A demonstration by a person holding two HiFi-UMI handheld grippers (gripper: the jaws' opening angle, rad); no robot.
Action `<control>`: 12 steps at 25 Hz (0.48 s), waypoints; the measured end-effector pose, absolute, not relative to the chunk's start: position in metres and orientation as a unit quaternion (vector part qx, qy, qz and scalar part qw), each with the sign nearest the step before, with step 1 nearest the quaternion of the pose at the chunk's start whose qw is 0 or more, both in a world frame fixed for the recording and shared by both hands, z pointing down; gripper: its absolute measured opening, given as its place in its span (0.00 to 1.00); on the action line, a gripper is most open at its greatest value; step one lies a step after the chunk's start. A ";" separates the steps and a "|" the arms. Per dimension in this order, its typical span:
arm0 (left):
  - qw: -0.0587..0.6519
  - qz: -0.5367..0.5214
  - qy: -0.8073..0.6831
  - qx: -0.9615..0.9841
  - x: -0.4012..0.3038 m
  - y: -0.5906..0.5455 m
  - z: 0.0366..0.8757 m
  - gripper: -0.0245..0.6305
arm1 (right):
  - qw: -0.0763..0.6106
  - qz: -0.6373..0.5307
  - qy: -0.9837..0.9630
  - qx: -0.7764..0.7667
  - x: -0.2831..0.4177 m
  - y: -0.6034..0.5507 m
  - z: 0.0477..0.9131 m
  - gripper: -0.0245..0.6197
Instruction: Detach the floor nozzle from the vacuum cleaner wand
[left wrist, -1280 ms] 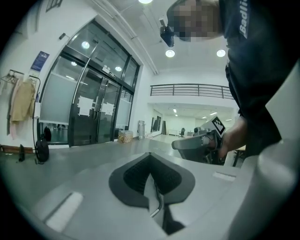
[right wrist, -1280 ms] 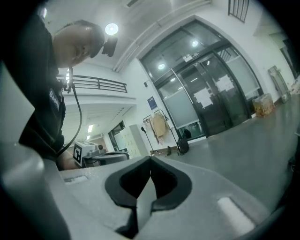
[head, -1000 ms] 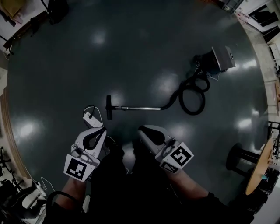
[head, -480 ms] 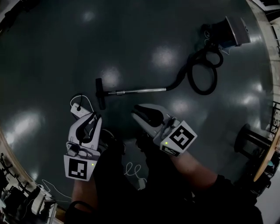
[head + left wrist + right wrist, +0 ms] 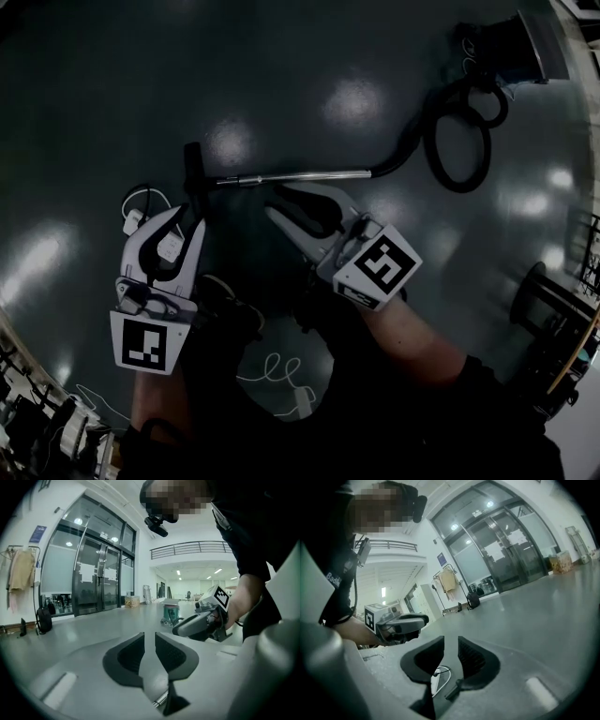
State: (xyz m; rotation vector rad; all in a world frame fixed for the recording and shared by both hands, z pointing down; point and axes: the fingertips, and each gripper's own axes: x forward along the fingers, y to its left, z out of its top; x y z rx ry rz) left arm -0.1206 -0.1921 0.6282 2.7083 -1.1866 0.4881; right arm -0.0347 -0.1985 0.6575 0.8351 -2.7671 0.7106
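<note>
The black bar-shaped floor nozzle (image 5: 192,167) lies on the dark glossy floor (image 5: 281,75) left of centre, still joined to the chrome metal wand (image 5: 300,175) running right. Just below them hover the left gripper (image 5: 186,223) and right gripper (image 5: 278,200); both jaw pairs have just been opening, slightly parted, gripping nothing

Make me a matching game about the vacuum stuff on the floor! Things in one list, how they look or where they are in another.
1 floor nozzle
2 wand
3 hose
4 vacuum body

A looped in a coil
B shiny silver and straight
C top right of the head view
D black, at the wand's left end

Pairs: 1-D, 2-B, 3-A, 4-C
</note>
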 end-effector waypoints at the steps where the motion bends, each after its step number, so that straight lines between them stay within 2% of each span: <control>1: 0.070 0.169 -0.388 0.903 -0.122 -0.193 0.638 0.15 | 0.085 0.231 -0.930 0.272 -0.037 -0.201 0.666 0.17; 8: 0.027 0.210 -0.323 0.923 -0.114 -0.202 0.702 0.15 | 0.098 0.171 -0.959 0.204 -0.060 -0.216 0.714 0.18; 12: 0.019 0.230 -0.304 0.924 -0.106 -0.216 0.736 0.16 | 0.134 0.152 -0.966 0.163 -0.069 -0.217 0.748 0.20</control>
